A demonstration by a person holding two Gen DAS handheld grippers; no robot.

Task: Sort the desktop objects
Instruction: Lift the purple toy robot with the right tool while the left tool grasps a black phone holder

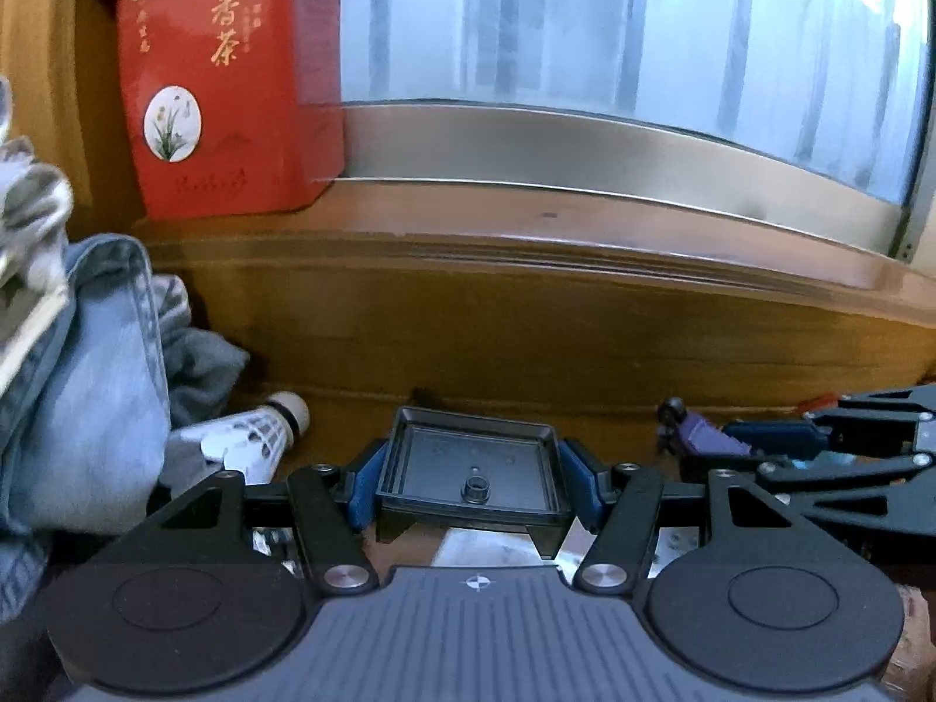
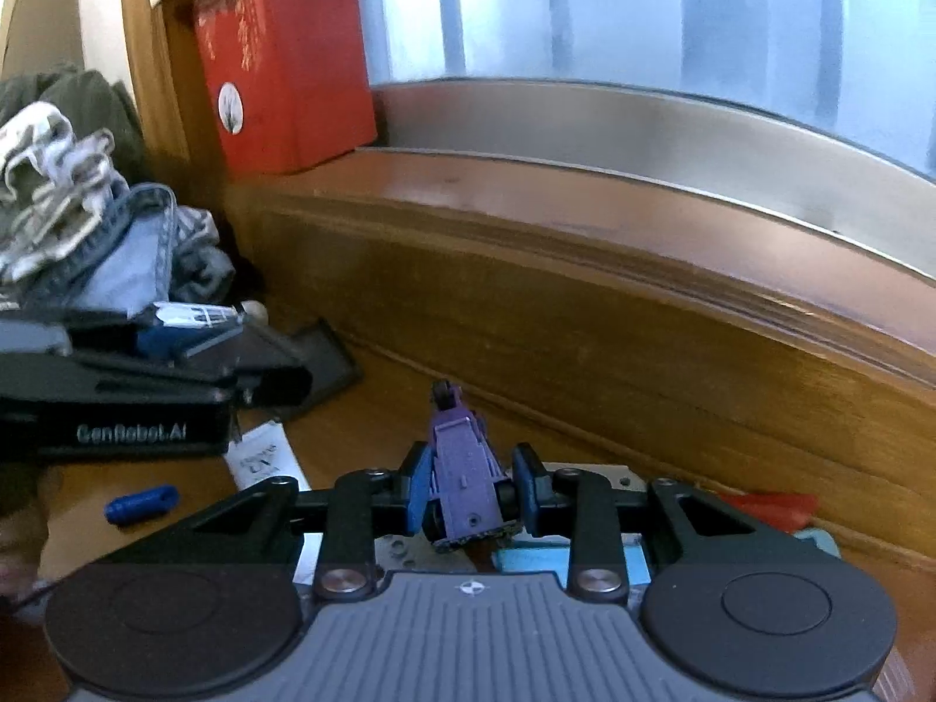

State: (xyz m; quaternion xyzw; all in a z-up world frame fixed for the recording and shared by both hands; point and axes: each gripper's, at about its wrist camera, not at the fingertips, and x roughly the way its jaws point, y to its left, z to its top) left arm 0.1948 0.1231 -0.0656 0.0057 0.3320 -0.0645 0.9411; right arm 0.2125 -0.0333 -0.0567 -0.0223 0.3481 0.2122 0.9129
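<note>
Both grippers are mid-carry, just in front of the wooden ledge point(image 2: 585, 316). The left gripper point(image 1: 471, 482) clamps a dark square tray point(image 1: 468, 462) at medium width; the right gripper point(image 2: 468, 491) pinches a purple toy point(image 2: 462, 468) — narrowly. Next (my guess): set each down in its own spot, releasing gently.
</note>
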